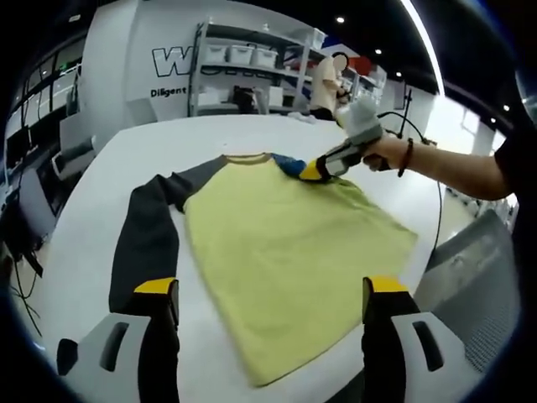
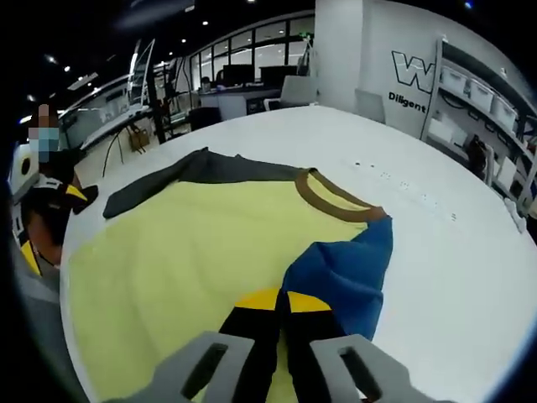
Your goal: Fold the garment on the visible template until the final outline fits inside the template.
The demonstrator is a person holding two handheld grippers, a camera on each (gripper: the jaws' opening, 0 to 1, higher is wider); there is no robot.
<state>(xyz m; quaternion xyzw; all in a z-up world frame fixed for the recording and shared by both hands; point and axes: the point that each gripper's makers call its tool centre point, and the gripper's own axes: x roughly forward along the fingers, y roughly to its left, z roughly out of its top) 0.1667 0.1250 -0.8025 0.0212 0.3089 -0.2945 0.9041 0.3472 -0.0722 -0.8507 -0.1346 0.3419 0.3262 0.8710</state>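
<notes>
Inspector: The shirt (image 1: pixel 285 252) is lying flat on the white surface (image 1: pixel 101 193), yellow body up, collar (image 2: pixel 331 200) pointing away from the person. The dark sleeve (image 1: pixel 147 239) is stretching out along one side. The blue sleeve (image 2: pixel 348 269) is lying bunched over the yellow body near the collar.

Clerk: And the tools?

Inspector: The right tool (image 2: pixel 281 312) is sitting with its jaws pressed together on the blue sleeve, pinching the cloth at its near edge. The left gripper view is showing the same tool (image 1: pixel 312 171) from across the surface, held in a hand (image 1: pixel 388 153) at the shoulder of the shirt. The left tool (image 1: pixel 273 294) is hovering over the hem end with its jaws spread wide, holding nothing.

Clerk: No template line is showing clearly to me.

Inspector: Nor to me; its outline cannot be made out, so the fit cannot be judged.

Clerk: Risks from here?

Inspector: The grip is taking in only a small bite of the sleeve, so a quick pull is likely to let it slip. With the left tool off the cloth, nothing is anchoring the body, and dragging the sleeve across is liable to shift or wrinkle the whole shirt. The dark sleeve, left unfolded, would be breaking any tidy outline.
</notes>
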